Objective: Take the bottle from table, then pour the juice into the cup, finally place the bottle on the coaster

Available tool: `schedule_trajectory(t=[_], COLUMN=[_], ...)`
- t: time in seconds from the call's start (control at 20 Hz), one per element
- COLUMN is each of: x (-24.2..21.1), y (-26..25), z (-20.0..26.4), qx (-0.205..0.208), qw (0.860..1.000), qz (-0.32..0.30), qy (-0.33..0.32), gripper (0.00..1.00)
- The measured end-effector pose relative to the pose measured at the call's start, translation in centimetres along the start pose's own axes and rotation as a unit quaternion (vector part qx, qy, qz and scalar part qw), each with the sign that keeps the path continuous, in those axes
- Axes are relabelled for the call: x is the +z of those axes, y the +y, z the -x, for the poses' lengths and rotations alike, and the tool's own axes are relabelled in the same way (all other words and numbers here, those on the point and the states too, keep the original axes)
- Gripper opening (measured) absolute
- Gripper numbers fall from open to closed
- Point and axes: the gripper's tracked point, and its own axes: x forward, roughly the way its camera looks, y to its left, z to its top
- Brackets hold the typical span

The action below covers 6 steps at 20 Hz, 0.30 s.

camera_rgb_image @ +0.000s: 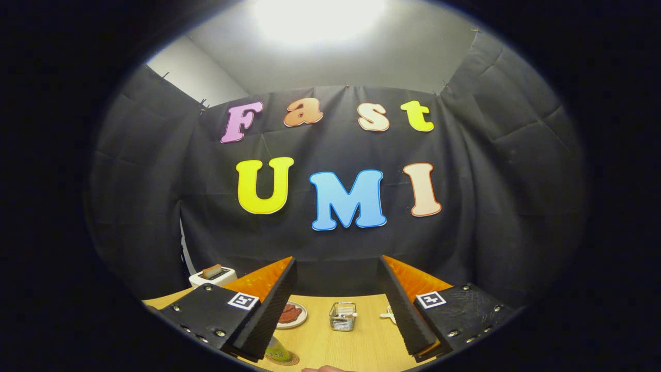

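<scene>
Gripper view: fingers (338, 310) apart; one basket (343, 315).

The gripper (338, 289) hangs with fingers spread wide, nothing between them. Ahead on the bare light wooden table (361, 346) stands a small clear square container (343, 316); left of it a round plate of reddish food (292, 314), and far left a white toaster (213, 276).

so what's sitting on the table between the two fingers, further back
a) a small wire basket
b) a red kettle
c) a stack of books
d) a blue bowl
a, a small wire basket stands on the wooden table in the gap between the open fingers of the gripper, with a plate to one side of it.
</scene>
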Motion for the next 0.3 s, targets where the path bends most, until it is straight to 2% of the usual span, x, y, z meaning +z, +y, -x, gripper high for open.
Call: schedule_trajectory(t=[0.3], x=[1.4], y=[-1.9], z=[1.1], qx=[-0.003], qw=[1.000], qz=[0.017], qy=[-0.007], gripper=[0.95])
